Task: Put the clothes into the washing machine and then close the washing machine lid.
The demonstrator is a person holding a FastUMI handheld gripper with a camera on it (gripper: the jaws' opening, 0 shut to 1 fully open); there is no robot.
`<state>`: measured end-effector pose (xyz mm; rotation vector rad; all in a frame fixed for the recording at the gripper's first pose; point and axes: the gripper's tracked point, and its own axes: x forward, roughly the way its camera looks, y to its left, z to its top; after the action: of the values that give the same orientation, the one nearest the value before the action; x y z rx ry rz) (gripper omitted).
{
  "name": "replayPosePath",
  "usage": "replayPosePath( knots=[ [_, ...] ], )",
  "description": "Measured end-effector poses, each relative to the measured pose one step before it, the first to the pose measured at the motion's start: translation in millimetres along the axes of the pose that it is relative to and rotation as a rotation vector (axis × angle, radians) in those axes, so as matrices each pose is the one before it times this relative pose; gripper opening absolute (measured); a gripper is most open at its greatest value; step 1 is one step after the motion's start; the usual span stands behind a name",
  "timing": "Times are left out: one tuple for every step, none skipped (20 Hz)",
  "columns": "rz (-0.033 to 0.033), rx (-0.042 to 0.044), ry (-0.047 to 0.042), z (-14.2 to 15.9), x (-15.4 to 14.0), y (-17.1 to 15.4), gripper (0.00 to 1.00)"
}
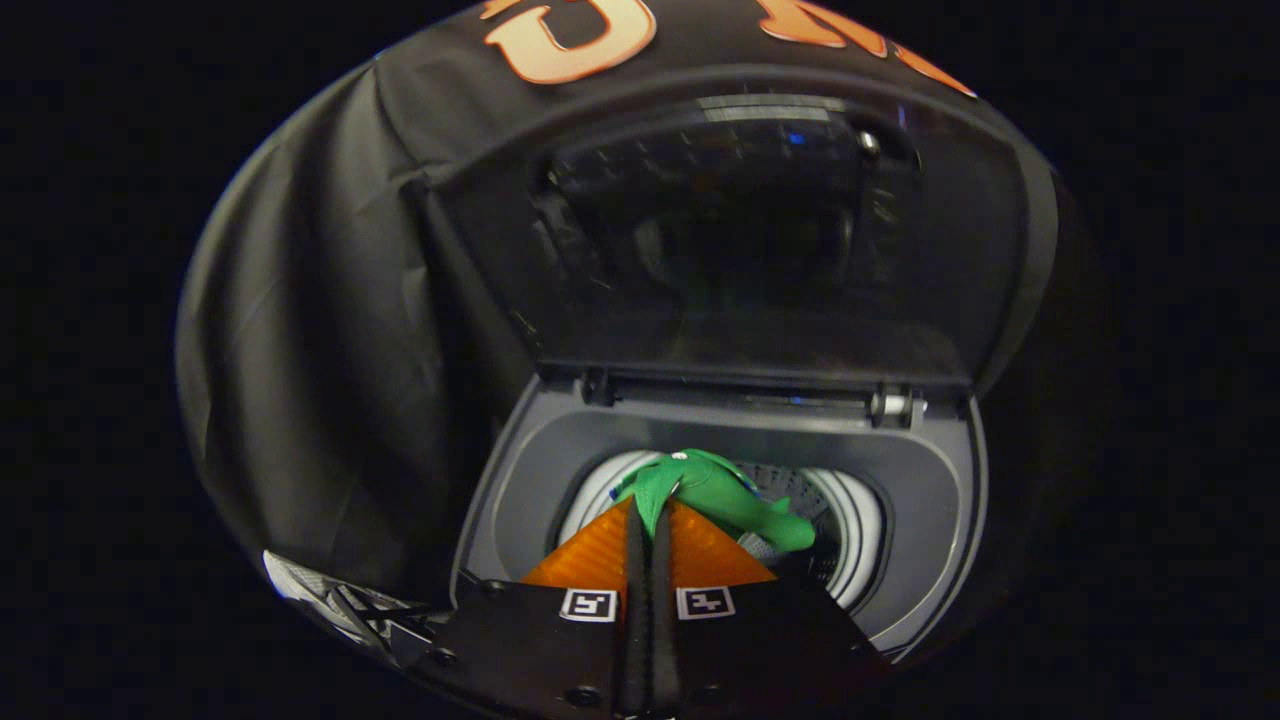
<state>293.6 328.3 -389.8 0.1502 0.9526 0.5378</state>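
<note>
Item 1, gripper: fingers closed almost together, pinching a fold of the cloth at their tips; both fingers press on it, with no gap to speak of between them. Item 2, cloth: 1 green garment, bunched, held at its near end, the rest trailing ahead of the fingertips and hanging over the drum mouth; whether its far end touches anything inside cannot be told. Item 3, washer: top-loading, grey deck with a rounded opening, just ahead of and below the fingers. Item 4, drum: pale ring with a perforated wall visible beyond the cloth; contents deeper in are hidden by the cloth and fingers. Item 5, lid: dark, glassy, standing raised on 2 hinges at the rear of the deck, leaning back toward the booth wall. Step in hand, by judgement: lowering the cloth into the drum; lid closing not yet begun. Handling notes: carry the fingertips over the centre of the opening before letting go, so that no trailing end drapes on the ring or the deck; a limp garment will sag and fall where its bulk hangs, so lower it well into the mouth first; open the fingers fully so the fold does not cling; check nothing lies across the rim before reaching for the lid
</note>
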Motion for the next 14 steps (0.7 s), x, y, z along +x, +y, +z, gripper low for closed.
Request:
replayPosePath(
  knots=[
    [-0.00134,0.02627,0.01774,-4.29,3.5,-2.08,0.08],
    [-0.01722,0.014,0.02676,-6.74,5.2,-4.97,0.08],
    [-0.01912,0.00893,0.02449,-6.07,6.84,-5.42,0.08],
    [-0.01024,0.00909,0.02976,-5.83,3.64,-1.43,0.08],
    [-0.00478,0.00761,0.03451,-5.88,6.41,-1.46,0.08],
    [-0.01051,0.00435,0.00954,-1.42,4.19,-2.03,0.08],
    [-0.01484,0.00004,0.01972,-0.4,-0.92,-2.99,0.08],
    [-0.008,0.00459,0.01186,-0.47,-1.06,-0.59,0.08],
    [-0.01354,0.00152,0.01771,-1.1,-0.56,-0.81,0.09],
    [-0.00455,0.0045,0.01099,-3.5,-0.84,-0.46,0.09],
    [0.004,0.00616,0.0067,-1.06,-1.81,1.31,0.1],
    [0.00804,0.00979,-0.00753,0.29,2.27,2.05,0.14],
    [0.0004,0.00339,-0.01035,1.26,-1.25,-0.42,0.14],
    [-0.00275,0.00216,-0.00523,1.07,7.79,-0.19,0.24]
  ],
)
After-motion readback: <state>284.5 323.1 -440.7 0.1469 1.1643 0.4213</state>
